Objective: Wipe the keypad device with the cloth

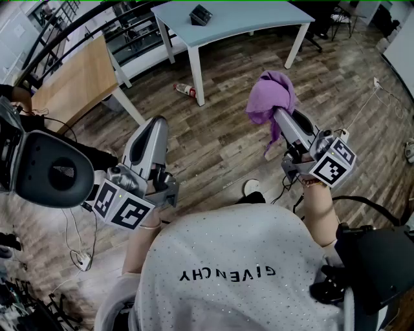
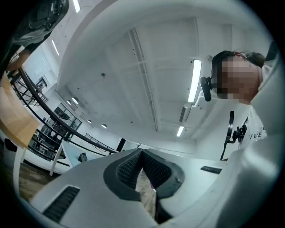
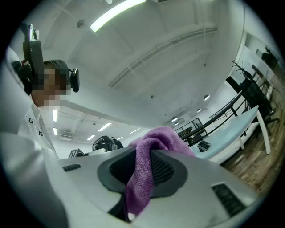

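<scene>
Right gripper clamped on the purple cloth: fabric pinched between the pads, a bunch mounded over the jaw tips and a tail hanging down the throat. Left gripper closed, pads meeting at the tips, nothing between them. Both are held up in front of the person's chest over the plank floor, left gripper low and to the left, right gripper higher and to the right. The keypad device sits on the pale blue table, well apart from both tools, not touched by either. From the cloth it lies ahead and off to the left; it falls roughly between the two grippers' lines, neither plainly nearer. Too small here to read its long axis. Judgement: wiping not begun; the coming move is a walk-up and forward reach, swinging the cloth-bearing gripper leftward over the table edge.
</scene>
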### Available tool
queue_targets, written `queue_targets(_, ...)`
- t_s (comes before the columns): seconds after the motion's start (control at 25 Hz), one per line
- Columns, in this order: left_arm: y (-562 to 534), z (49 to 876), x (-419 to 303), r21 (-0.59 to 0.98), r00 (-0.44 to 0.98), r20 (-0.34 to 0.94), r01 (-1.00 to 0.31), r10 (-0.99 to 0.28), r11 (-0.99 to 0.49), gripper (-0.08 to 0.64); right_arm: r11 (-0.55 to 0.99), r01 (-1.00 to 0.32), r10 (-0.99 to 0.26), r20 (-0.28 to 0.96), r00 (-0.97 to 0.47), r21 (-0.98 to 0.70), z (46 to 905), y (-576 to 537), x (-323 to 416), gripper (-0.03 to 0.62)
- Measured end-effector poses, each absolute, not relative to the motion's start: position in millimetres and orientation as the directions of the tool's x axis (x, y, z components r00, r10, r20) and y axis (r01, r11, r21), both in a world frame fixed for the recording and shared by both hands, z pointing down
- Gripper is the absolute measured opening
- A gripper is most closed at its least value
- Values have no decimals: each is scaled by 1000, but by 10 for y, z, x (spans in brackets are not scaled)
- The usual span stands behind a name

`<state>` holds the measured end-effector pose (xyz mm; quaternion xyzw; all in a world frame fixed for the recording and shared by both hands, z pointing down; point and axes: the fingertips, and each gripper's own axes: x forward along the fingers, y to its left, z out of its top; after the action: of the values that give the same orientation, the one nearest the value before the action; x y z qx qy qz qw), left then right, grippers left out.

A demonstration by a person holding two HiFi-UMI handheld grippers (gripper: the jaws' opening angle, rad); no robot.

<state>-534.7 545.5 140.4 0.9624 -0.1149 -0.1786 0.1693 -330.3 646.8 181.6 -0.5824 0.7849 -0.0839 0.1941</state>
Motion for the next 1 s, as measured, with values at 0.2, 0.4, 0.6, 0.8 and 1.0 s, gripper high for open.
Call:
queue_targets(0.2, 5455, 1431, -5407, 374, 910, -301, -163, -286, -913, 12, 304, -883, -950, -189, -250, -357, 1874, 6437, -3357, 74)
queue_targets(0.4, 5466, 1470, -5470, 390, 908, -293, -173, -300, -904, 12, 310, -886, -950, -159, -271, -344, 1914, 6380, -3450, 74)
queue_targets(0.6, 5466, 1548, -5390, 405, 907, -283, -182, -312, -896, 12, 298, -888, -954, -131, -269, -349, 1980, 6392, -3366, 74)
queue_targets(0.8, 5343, 1701, -5252, 395, 909, -285, -177, -304, -902, 12, 273, -872, -961, -143, -235, -407, 2137, 6266, -3184, 77)
queue_targets(1.0, 4949, 1669, -4993, 341, 921, -264, -188, -286, -921, 12, 277, -859, -959, -183, -218, -431, 2076, 5776, -2890, 77)
